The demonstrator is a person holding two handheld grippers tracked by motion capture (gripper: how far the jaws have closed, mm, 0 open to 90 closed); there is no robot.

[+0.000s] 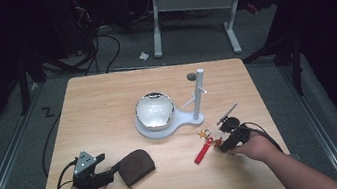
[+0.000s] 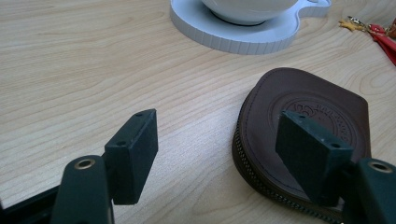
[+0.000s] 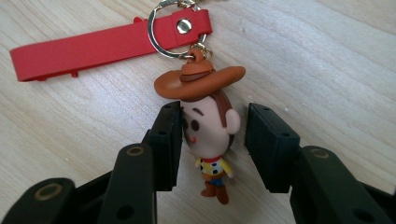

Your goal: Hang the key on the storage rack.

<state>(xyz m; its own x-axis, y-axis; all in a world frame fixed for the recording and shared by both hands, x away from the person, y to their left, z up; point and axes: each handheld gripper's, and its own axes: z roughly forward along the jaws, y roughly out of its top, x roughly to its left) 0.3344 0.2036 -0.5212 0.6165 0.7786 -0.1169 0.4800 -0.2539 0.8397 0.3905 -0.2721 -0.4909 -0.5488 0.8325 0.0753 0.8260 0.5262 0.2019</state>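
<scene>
Clearly your right gripper (image 3: 212, 140) brackets the cowboy figure (image 3: 210, 133) of the keychain, lying near the table's (image 1: 107, 103) right front; the jaws stand spread, one pad at its face, the other short of its ear. It looks light and hard, probably slick, and the red strap (image 3: 102, 46) will likely dangle, so pinch the head squarely. Your left gripper (image 2: 217, 149) waits spread beside the brown pouch (image 2: 308, 112). The pale wood is smooth; the room is dim.
</scene>
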